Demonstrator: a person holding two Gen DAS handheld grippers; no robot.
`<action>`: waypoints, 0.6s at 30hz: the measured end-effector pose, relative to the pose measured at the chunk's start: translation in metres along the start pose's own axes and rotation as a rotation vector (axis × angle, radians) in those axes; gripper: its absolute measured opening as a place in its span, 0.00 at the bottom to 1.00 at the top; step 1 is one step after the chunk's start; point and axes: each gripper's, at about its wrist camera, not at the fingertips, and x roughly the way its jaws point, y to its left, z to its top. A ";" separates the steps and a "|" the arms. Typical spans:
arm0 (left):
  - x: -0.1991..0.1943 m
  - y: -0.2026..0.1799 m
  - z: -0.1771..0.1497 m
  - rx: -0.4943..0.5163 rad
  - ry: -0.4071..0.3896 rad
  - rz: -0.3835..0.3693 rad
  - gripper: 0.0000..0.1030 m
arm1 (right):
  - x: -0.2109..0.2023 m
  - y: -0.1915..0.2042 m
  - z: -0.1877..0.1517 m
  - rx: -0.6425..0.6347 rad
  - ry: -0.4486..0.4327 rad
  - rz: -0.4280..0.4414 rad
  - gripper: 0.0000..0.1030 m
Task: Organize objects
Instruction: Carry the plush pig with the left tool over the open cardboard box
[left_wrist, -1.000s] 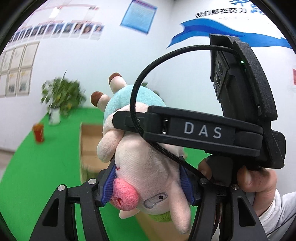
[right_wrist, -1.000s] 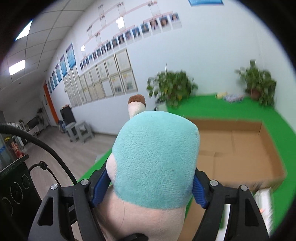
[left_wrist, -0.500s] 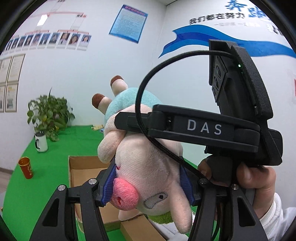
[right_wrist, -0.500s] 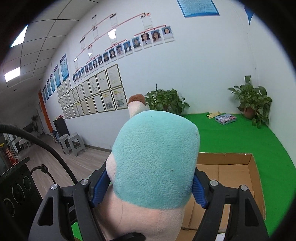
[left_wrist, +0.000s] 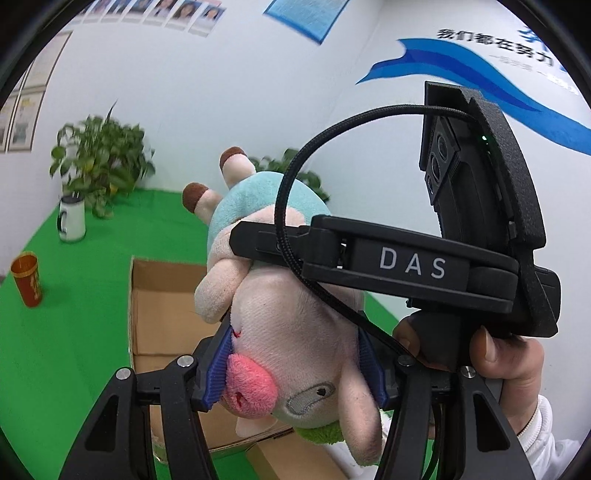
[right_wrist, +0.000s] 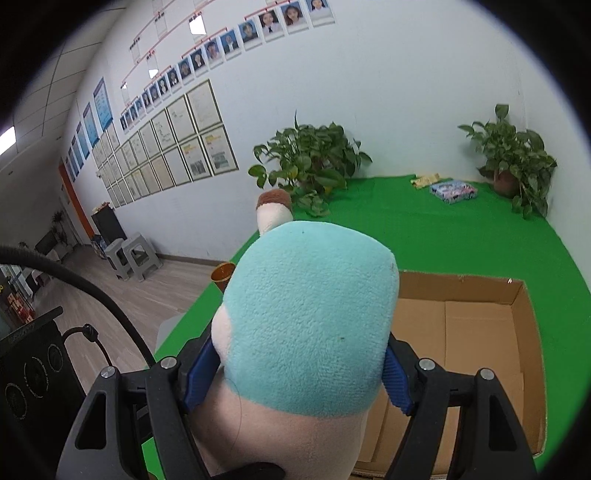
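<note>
My left gripper (left_wrist: 295, 363) is clamped on the plush pig (left_wrist: 288, 332) at its head, blue pads pressing both cheeks. My right gripper (right_wrist: 295, 373) is closed across its teal-clad body. The toy's long axis runs away from my left jaws, snout nearest, brown-tipped feet pointing up and away. An open cardboard box (right_wrist: 517, 332) lies beyond and below both jaws.
</note>
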 end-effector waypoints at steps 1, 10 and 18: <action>0.009 0.009 -0.003 -0.016 0.019 0.004 0.56 | 0.008 -0.004 -0.002 0.007 0.020 0.002 0.73; 0.073 0.095 -0.059 -0.165 0.158 0.054 0.56 | 0.085 -0.028 -0.031 0.057 0.193 0.037 0.73; 0.124 0.163 -0.099 -0.262 0.247 0.109 0.60 | 0.140 -0.043 -0.059 0.089 0.315 0.071 0.73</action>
